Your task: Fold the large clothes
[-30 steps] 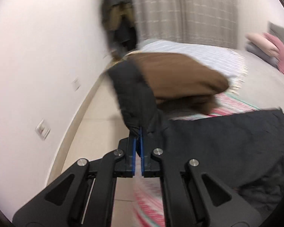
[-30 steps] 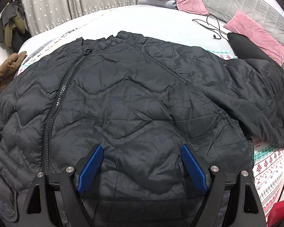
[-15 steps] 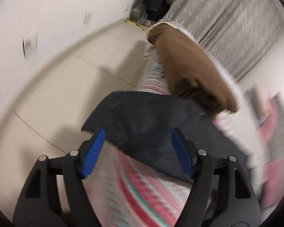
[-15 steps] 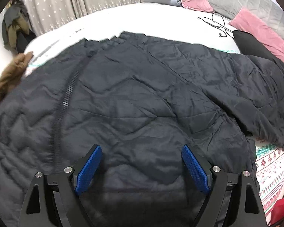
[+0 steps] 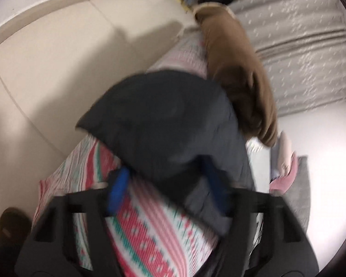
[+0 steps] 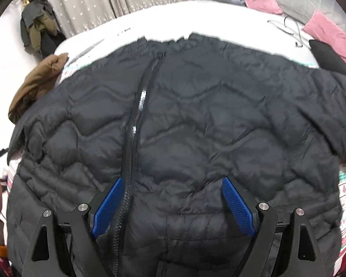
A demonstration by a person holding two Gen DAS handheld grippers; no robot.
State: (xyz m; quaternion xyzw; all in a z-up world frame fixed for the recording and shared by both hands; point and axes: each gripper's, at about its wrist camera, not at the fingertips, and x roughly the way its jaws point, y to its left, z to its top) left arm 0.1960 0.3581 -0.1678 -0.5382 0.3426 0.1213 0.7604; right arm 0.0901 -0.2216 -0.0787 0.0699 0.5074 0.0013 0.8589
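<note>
The left tool (image 5: 166,194) has just been narrowing around the black jacket (image 6: 184,124) sleeve edge at twelve o'clock, the pads not clearly pressing yet; let it bite only the sleeve, not the patterned bedspread (image 5: 150,237) beneath. The right tool (image 6: 173,200) hovers released over the hem beside the zipper (image 6: 136,124). The jacket lies spread across the bed.

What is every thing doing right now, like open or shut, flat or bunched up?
Black jacket: spread flat on the bed, zipped.
Brown garment: bunched at the bed's edge.
Right tool: open, above the jacket.
Left tool: just been closing, open, jacket edge between the pads.
</note>
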